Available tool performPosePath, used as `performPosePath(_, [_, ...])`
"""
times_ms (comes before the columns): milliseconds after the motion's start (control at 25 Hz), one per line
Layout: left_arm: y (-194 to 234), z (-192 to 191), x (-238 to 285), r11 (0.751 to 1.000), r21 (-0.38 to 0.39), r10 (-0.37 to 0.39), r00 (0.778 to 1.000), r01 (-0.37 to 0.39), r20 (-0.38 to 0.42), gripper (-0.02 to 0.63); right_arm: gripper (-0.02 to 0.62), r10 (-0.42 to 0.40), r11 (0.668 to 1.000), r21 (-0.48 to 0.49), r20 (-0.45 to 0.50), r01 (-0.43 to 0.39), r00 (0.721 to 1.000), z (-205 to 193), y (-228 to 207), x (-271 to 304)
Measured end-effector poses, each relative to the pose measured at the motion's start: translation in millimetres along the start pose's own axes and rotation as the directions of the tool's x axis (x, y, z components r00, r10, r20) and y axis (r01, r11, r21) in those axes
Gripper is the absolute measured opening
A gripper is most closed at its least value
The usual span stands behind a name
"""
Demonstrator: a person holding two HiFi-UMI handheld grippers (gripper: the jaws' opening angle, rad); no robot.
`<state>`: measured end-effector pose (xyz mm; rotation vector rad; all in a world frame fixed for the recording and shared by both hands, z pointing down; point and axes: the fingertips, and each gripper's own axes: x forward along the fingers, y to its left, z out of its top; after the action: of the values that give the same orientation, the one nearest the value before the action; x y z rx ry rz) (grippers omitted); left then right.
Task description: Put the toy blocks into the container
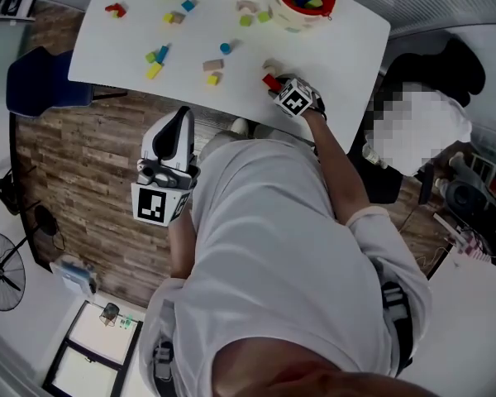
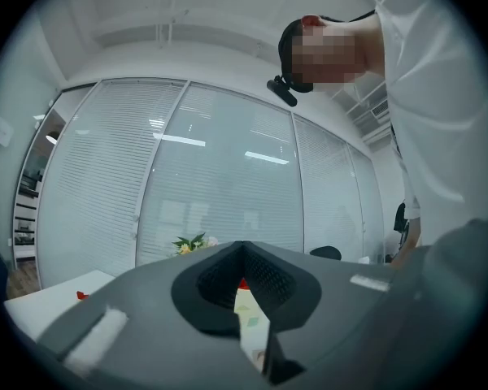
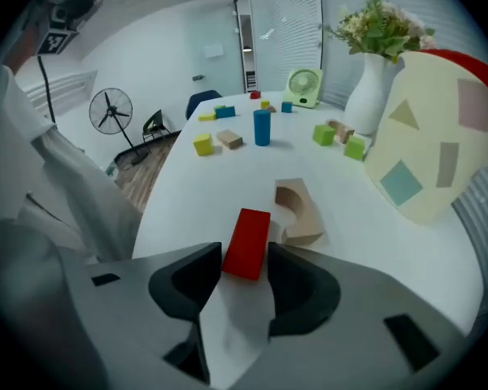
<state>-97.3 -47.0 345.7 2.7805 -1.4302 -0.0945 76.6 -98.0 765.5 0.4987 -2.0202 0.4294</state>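
Note:
A red block [image 3: 247, 242] lies on the white table [image 1: 347, 64] near its front edge, beside a wooden arch block [image 3: 299, 210]. My right gripper [image 3: 244, 258] points steeply down at it, and both jaws touch the sides of its near end. The head view shows that gripper [image 1: 276, 84] over the red block [image 1: 269, 80]. The red-rimmed container [image 1: 288, 11], with several blocks inside, stands at the table's far side; its cream wall [image 3: 439, 136] fills the right gripper view's right. My left gripper [image 1: 182, 114] hangs level off the table near my body, jaws together and empty [image 2: 242, 250].
Loose blocks are scattered over the table, among them a blue cylinder [image 3: 262, 127] and green and yellow cubes. A vase of flowers [image 3: 374, 63] and a small green fan [image 3: 301, 88] stand at the back. A blue chair [image 1: 37, 81] and a floor fan [image 1: 2, 271] are on the left.

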Motion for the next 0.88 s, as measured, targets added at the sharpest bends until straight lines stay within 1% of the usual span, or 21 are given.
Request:
performPosePath(80, [5.0,1.1,-7.9,0.999,0.0,0.032,0.999,-0.032,0.003,-0.003,0.149,-0.017,1.0,0.012,0.003,0.017,1.0,-0.4,-5.0,-0.1])
performPosePath(120, [7.8,0.9,-10.6,0.999,0.001,0.045,0.999,-0.045,0.003,-0.003,0.147,-0.021,1.0,-0.003,0.002,0.021,1.0,0.2,-5.5,-0.3])
performPosePath(240, [12.9,-1.2,-14.2,0.998,0.002,0.065,0.998,-0.065,-0.002,-0.003,0.143,-0.051,0.992,-0.114,-0.023,0.049,0.998,3.9,-1.3,1.3])
performPosePath(360, [11.2,-2.0,-11.7,0.998,0.0,0.059,0.998,-0.059,0.0,-0.003,0.139,-0.082,0.971,-0.231,-0.067,0.064,0.994,4.4,4.8,4.6])
performPosePath(400, [9.6,-1.9,-9.9,0.999,-0.001,0.052,0.999,-0.052,0.002,-0.003,0.14,-0.075,0.968,-0.243,-0.069,0.056,0.995,4.9,7.2,4.0])
performPosePath(440, [8.2,-1.8,-7.6,0.999,-0.002,0.044,0.999,-0.044,0.003,-0.003,0.14,-0.062,0.971,-0.233,-0.058,0.047,0.996,7.0,9.2,1.8])
performPosePath(480, [7.3,-1.9,-5.0,0.999,-0.003,0.034,0.999,-0.034,0.004,-0.003,0.139,-0.047,0.978,-0.206,-0.033,0.039,0.998,10.8,10.5,-2.2])
performPosePath(560, [6.8,-2.4,1.3,1.0,-0.003,0.012,1.0,-0.012,0.003,-0.003,0.14,-0.025,0.993,-0.117,0.049,0.031,0.999,22.5,9.4,-15.8])
performPosePath(640, [6.4,-3.1,8.6,1.0,-0.003,-0.011,1.0,0.011,0.004,-0.003,0.139,-0.03,0.999,-0.012,0.156,0.032,0.987,35.6,2.7,-35.3])
performPosePath(680, [5.4,-3.6,12.6,1.0,-0.004,-0.024,1.0,0.024,0.005,-0.003,0.139,-0.045,0.999,0.04,0.213,0.037,0.976,42.2,-2.3,-48.0])
performPosePath(760, [1.8,-4.1,21.6,0.998,-0.006,-0.055,0.998,0.055,0.007,-0.003,0.138,-0.088,0.99,0.132,0.324,0.047,0.942,54.7,-15.1,-77.8])
performPosePath(800, [-0.7,-3.9,26.7,0.997,-0.007,-0.073,0.997,0.073,0.01,-0.003,0.139,-0.113,0.984,0.172,0.375,0.051,0.92,60.3,-22.3,-94.0])
performPosePath(880, [-5.6,-2.9,38.0,0.994,-0.013,-0.111,0.994,0.111,0.017,-0.003,0.138,-0.169,0.969,0.241,0.468,0.059,0.868,71.0,-38.3,-128.6])
